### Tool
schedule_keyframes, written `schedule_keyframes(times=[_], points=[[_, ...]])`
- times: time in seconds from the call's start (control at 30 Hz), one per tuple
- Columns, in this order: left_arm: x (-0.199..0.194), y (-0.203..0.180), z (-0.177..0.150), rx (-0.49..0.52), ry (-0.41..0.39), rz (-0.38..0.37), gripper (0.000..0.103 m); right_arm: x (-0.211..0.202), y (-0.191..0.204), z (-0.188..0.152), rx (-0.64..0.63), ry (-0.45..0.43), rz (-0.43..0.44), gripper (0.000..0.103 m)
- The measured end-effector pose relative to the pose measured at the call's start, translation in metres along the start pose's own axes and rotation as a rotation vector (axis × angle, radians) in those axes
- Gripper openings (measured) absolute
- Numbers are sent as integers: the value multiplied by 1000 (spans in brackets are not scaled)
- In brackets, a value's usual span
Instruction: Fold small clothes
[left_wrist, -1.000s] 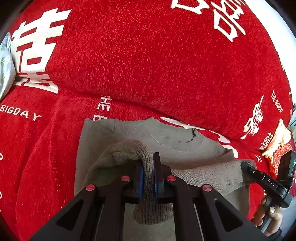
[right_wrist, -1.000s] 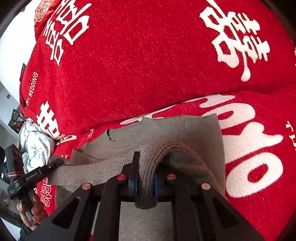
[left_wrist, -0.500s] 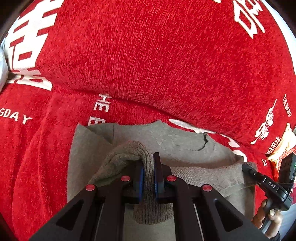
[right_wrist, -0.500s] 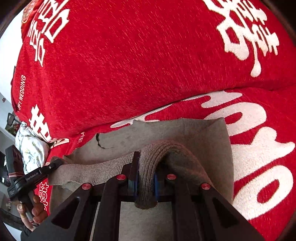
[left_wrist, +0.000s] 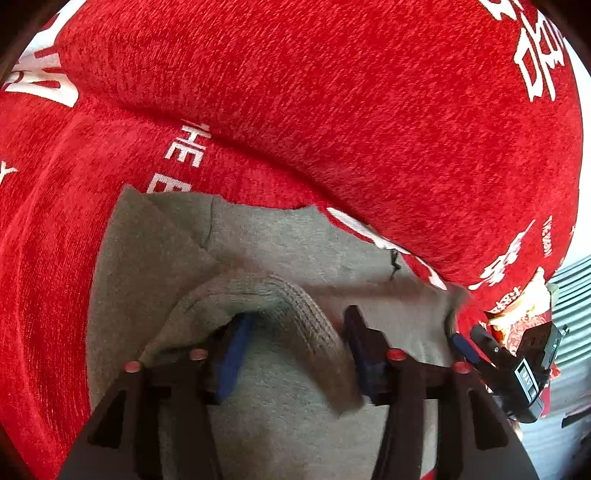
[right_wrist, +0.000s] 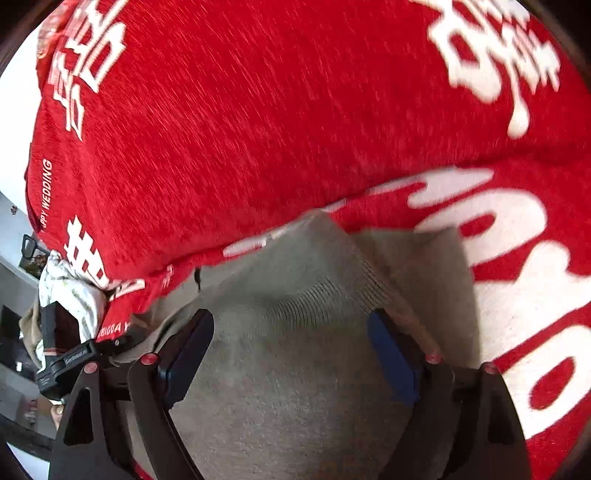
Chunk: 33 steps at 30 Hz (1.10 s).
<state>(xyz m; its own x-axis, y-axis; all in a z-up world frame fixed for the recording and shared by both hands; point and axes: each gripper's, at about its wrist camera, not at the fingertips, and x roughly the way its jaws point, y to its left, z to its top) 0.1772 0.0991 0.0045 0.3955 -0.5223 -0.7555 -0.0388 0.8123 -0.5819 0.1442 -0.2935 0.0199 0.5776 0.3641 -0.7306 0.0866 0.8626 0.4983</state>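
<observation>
As both jaws have just been opening, we drop the folded grey sweater (left_wrist: 258, 251) on the red sofa (left_wrist: 332, 110): left gripper (left_wrist: 295, 343) half-wide, right gripper (right_wrist: 291, 350) wide, hem loose between; next, pull clear and regrip

The sweater (left_wrist: 266, 254) lies flat on the sofa seat (left_wrist: 48, 229), its far edge close against the backrest cushion (left_wrist: 332, 110), which rises behind it. A ribbed hem (left_wrist: 314, 328) is folded over the garment's near part and lies between the 2 parted fingers of the left gripper (left_wrist: 295, 354), touching neither pad. To the right, at the sweater's right edge, sits the right gripper (left_wrist: 517, 365). In the right wrist view, the right gripper (right_wrist: 291, 354) straddles the folded hem (right_wrist: 325, 295), with the left gripper (right_wrist: 70, 362) at far left, near a crumpled cloth (right_wrist: 70, 288).
</observation>
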Motion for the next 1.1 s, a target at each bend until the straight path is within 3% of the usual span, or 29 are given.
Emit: schedule_keyframes(times=[0.07,0.27,0.43,0.6,0.73,0.93,1.1], points=[[-7,-3,-1,3,-7,4,58,-4,2,2,-1,-2,-5,88],[-39,5,-8,-6,-62,-76,58,-16,-6,1,-3,-9,-25,88],[-14,-23,-14,133,9,21,58,-14,2,2,-55,-13,-44,88],[10,-26,4,110,-1,81,58,6,20,4,-167,12,-85,88],[23,-20,20,140,-36,187,58,32,9,11,-174,57,-154,88],[23,-9,20,140,-55,158,58,36,-11,11,-103,60,-143,88],[-26,-7,-1,134,-132,164,58,8,-2,2,-102,5,-192,88]])
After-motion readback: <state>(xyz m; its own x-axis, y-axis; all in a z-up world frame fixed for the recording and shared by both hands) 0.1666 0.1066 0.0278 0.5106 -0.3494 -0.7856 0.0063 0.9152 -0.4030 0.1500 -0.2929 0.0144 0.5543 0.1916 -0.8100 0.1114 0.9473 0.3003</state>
